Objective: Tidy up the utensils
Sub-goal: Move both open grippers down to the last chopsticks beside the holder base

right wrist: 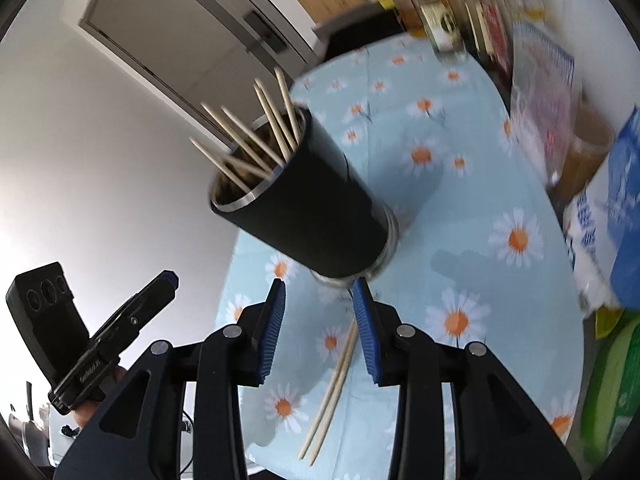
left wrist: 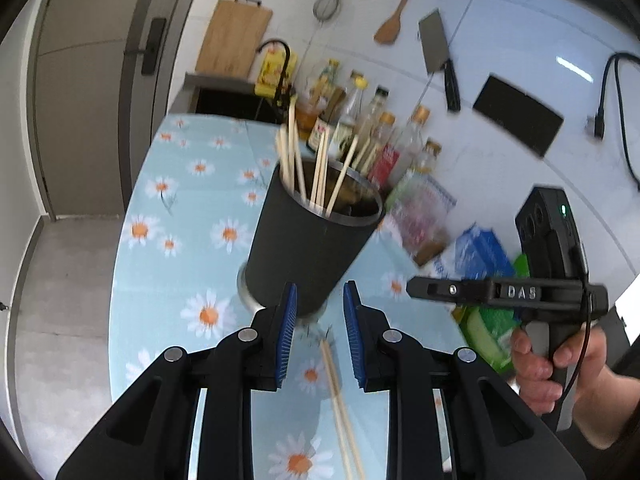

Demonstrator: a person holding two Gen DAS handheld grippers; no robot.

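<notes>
A black cylindrical holder (left wrist: 310, 236) with a steel rim stands on the daisy-print tablecloth (left wrist: 184, 216) and holds several wooden chopsticks (left wrist: 304, 164). A loose pair of chopsticks (left wrist: 340, 404) lies on the cloth below my left gripper (left wrist: 320, 340), which is open and empty just in front of the holder. In the right wrist view the holder (right wrist: 308, 204) stands ahead of my right gripper (right wrist: 320, 336), which is open and empty above the loose pair (right wrist: 332, 392). Each gripper shows in the other's view: the right one (left wrist: 416, 288), the left one (right wrist: 170, 278).
Bottles of oil and sauce (left wrist: 372, 128) and packets (left wrist: 424, 216) line the wall side of the table. A blue-and-white pack (right wrist: 616, 216) and green bag (right wrist: 608, 380) sit at the right. A cleaver (left wrist: 438, 52), wooden spatula (left wrist: 392, 20) and strainer (left wrist: 326, 6) hang on the wall. A sink (left wrist: 232, 100) lies beyond the table.
</notes>
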